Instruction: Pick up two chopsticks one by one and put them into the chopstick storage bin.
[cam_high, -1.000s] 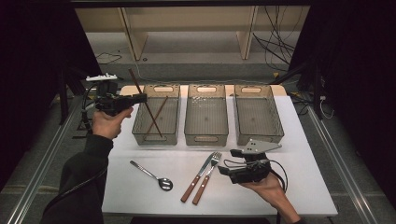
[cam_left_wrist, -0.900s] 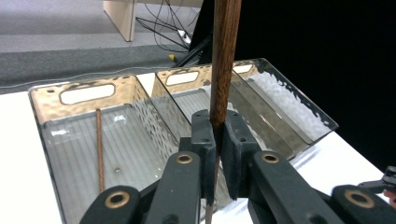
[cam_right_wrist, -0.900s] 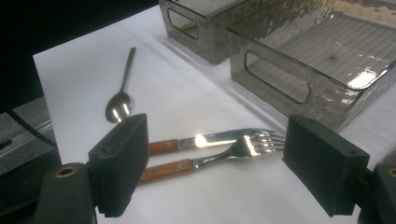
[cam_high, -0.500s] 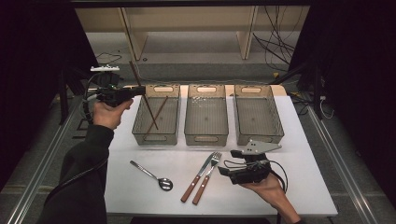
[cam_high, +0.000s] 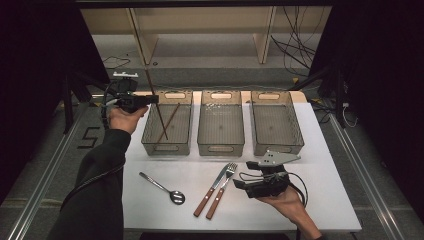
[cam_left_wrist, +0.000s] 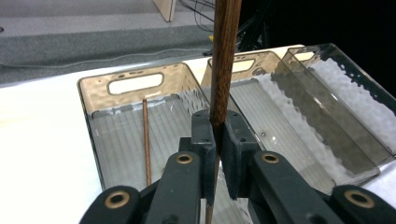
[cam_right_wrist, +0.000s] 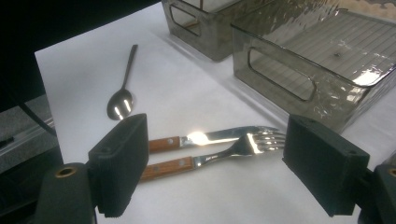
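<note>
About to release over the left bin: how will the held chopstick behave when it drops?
The chopstick looks stiff and light, a thin wooden rod. Held near upright by the left tool, it would probably topple sideways and might roll along the left bin, beside the other chopstick.

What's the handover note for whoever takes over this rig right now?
Left gripper: shut on a dark wooden chopstick, held steeply above the left clear plastic bin.
Right gripper: open, holding nothing, over the wooden-handled fork and wooden-handled knife.
Done: one matching chopstick lies in the left bin.
Left: drop the held chopstick; steel spoon, fork and knife remain on the white table.
</note>
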